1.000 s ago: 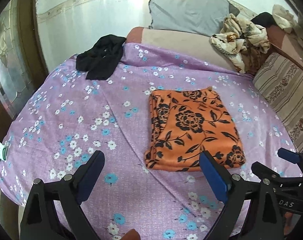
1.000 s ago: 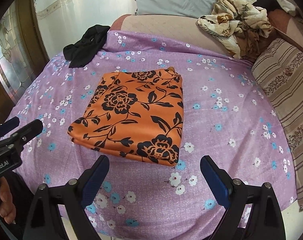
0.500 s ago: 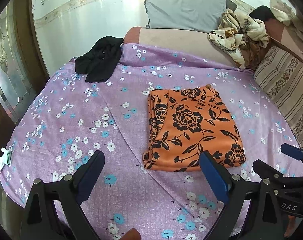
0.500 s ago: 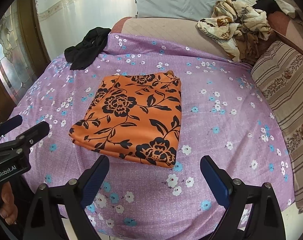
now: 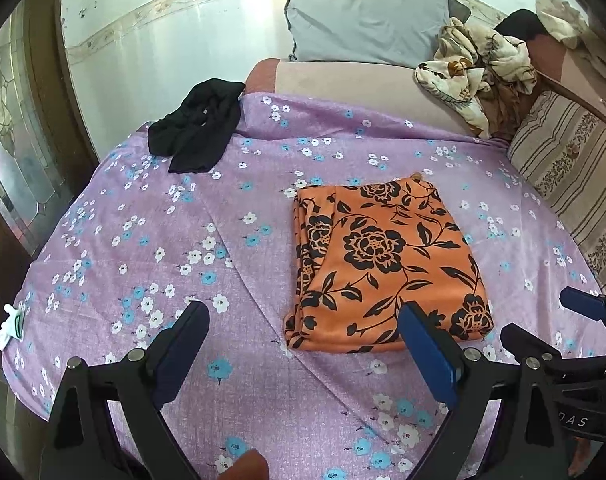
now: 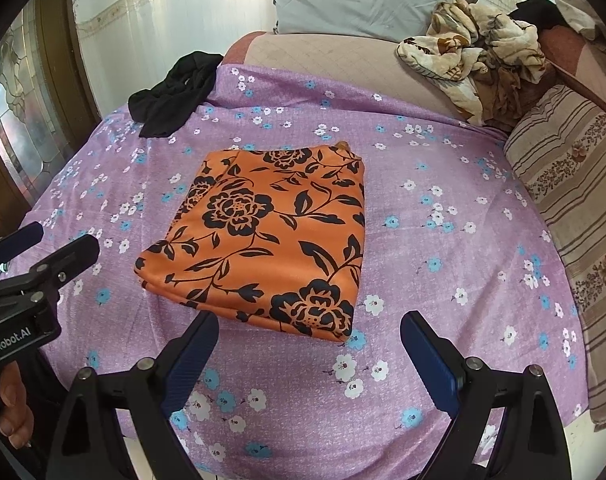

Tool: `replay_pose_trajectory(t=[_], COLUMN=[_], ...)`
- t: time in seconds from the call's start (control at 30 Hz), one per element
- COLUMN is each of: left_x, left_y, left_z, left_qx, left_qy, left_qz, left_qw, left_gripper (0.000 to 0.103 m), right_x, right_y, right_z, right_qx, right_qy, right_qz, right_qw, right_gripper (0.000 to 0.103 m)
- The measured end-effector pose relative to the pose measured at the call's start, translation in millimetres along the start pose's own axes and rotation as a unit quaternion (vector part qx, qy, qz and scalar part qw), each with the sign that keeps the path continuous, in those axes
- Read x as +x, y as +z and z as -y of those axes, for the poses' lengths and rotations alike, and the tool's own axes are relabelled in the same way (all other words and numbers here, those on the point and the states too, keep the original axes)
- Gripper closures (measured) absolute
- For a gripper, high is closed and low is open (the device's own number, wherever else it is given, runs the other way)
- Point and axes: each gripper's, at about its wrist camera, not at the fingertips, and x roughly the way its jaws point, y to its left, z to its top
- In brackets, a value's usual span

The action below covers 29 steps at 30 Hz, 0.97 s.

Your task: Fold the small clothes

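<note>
We see a folded cloth point(image 5: 383, 264) lying flat near the middle of the bed point(image 5: 143, 240). A crumpled garment point(image 5: 199, 136) sits at the bed's far left corner. A pillow point(image 5: 363, 24) and heaped blanket point(image 5: 475, 68) lie behind the far edge.

— Where are we?
— A bedroom in someone's home: a bed point(image 5: 143, 240) under a purple flowered sheet point(image 6: 443, 280), a grey pillow point(image 5: 363, 20) propped against the wall.
— Anything else?
— A striped cushion point(image 6: 575, 184), rumpled clothes point(image 5: 475, 64) heaped at the head, a leaded-glass door point(image 6: 19, 120) on the left.
</note>
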Motion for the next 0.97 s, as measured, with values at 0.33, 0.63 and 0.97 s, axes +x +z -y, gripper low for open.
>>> replay_pose_trajectory(t=[0.33,0.63,0.97], left_x=[6,10,13], left_y=[2,5,8], left_z=[2,3,0], left_qx=[0.001,-0.001,-0.007], left_qy=[-0.003,-0.007,-0.016], left_qz=[-0.005,-0.007,0.0], left_qw=[1.0,1.0,0.9999], left_gripper=[0.008,0.008,0.008], right_x=[6,9,16], right_y=[1,4,7], right_z=[0,-2,-6], right_qx=[-0.003,-0.007,-0.009], right_qy=[0.0,0.001,0.005], right_qz=[-0.003,-0.005,-0.009], right_qw=[1.0,1.0,1.0], right_gripper=[0.009,0.009,0.009])
